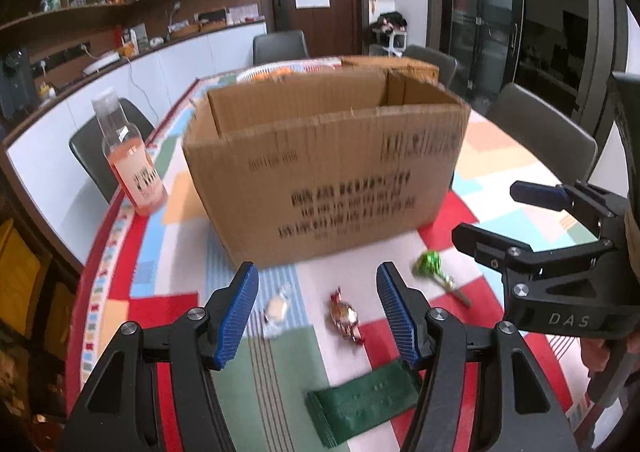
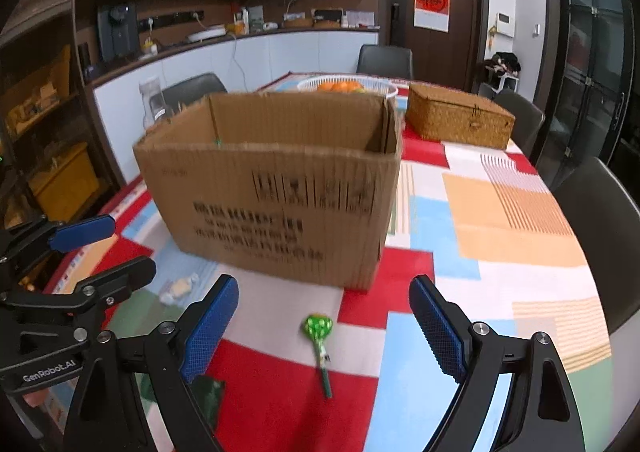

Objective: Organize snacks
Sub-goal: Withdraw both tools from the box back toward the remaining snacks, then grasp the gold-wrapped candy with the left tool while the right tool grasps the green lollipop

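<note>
Left wrist view shows my left gripper (image 1: pixel 316 308) with its jaws spread wide and empty, poised just above the table (image 1: pixel 500 155) on the near side of the open cardboard box (image 1: pixel 324 167). Between those jaws, a little way in front of the box, lie a red-and-gold wrapped candy (image 1: pixel 346 318) and, to its left, a pale clear-wrapped sweet (image 1: pixel 276 310); a dark green packet (image 1: pixel 360 404) lies nearer still to me. Right of the candy, also in front of the box, sits the green lollipop (image 2: pixel 318 336), and my right gripper (image 2: pixel 324 328) frames it with jaws likewise spread and holding nothing. An orange drink bottle (image 1: pixel 134 167) stands to the left of the box, and a woven basket (image 2: pixel 460 119) sits behind its right corner. I judge the gathering step is just starting: the snacks all lie outside the box. Next, I reckon, each gripper should drop lower, straddle its sweet, and close gently on the crinkly wrapper, the lollipop being best caught by its head, then lift over the front wall of the box and let go inside.
</note>
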